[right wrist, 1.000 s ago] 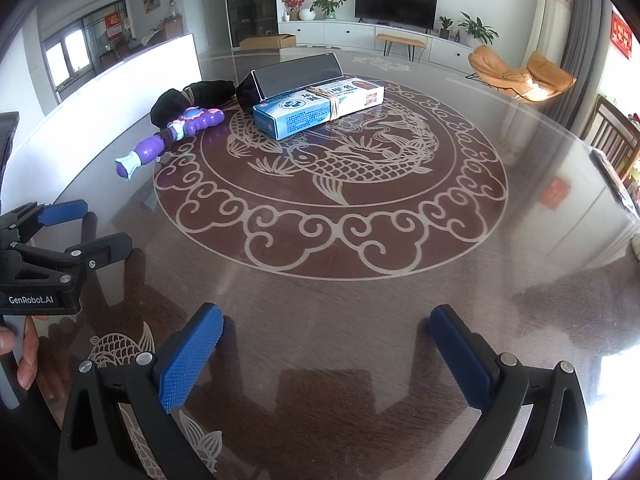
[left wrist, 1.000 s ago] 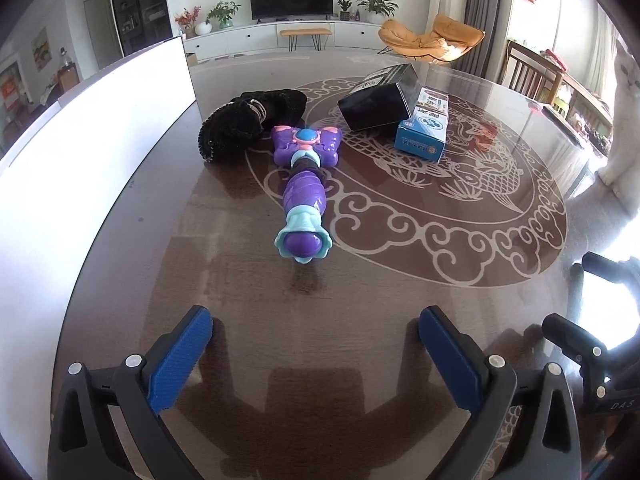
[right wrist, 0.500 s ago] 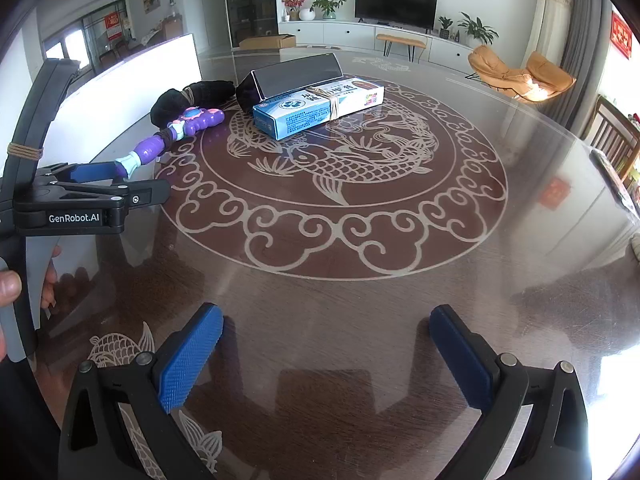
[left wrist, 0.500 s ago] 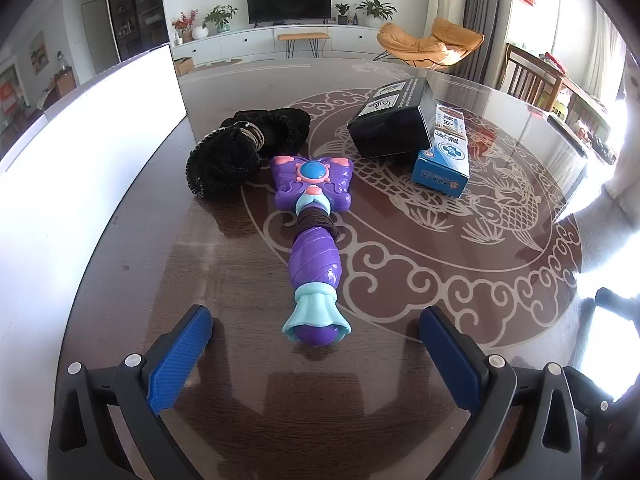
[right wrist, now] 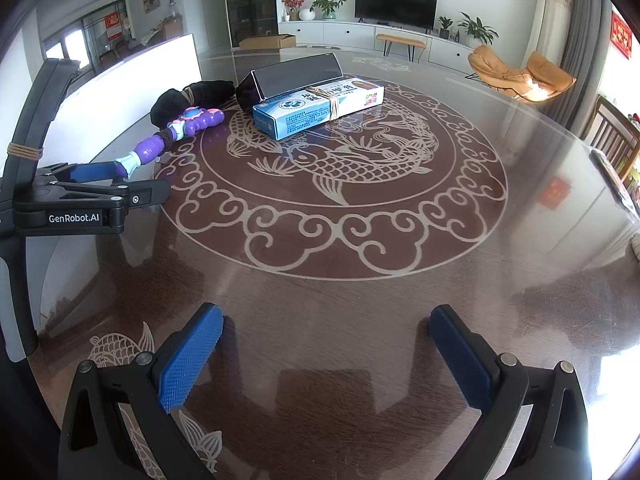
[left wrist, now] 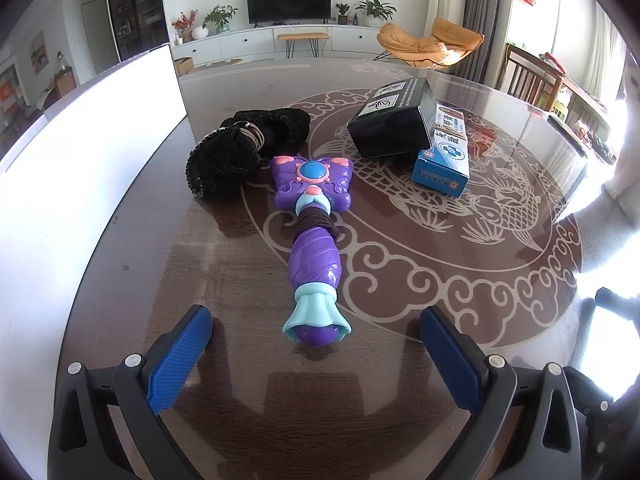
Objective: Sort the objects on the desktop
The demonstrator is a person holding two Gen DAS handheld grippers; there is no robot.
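A purple butterfly toy wand (left wrist: 314,240) lies on the round glass-topped table (left wrist: 200,360), its teal-skirted handle end toward me. My left gripper (left wrist: 316,344) is open, and the wand's handle tip sits just between its blue fingertips. From the right wrist view the left gripper (right wrist: 116,178) reaches the wand (right wrist: 176,132) from the left. Behind the wand lie a black knitted bundle (left wrist: 240,148), a black box (left wrist: 394,122) and a blue carton (left wrist: 446,152). My right gripper (right wrist: 326,344) hangs open over bare table, holding nothing.
A white panel (left wrist: 80,168) stands along the table's left side. The blue carton (right wrist: 320,106) has a rubber band around it and leans by the black box (right wrist: 292,76). Chairs (left wrist: 532,76) stand beyond the table's right edge.
My left gripper has moved forward toward the wand, so its handle end now lies between the open fingers. The right gripper has stayed still.
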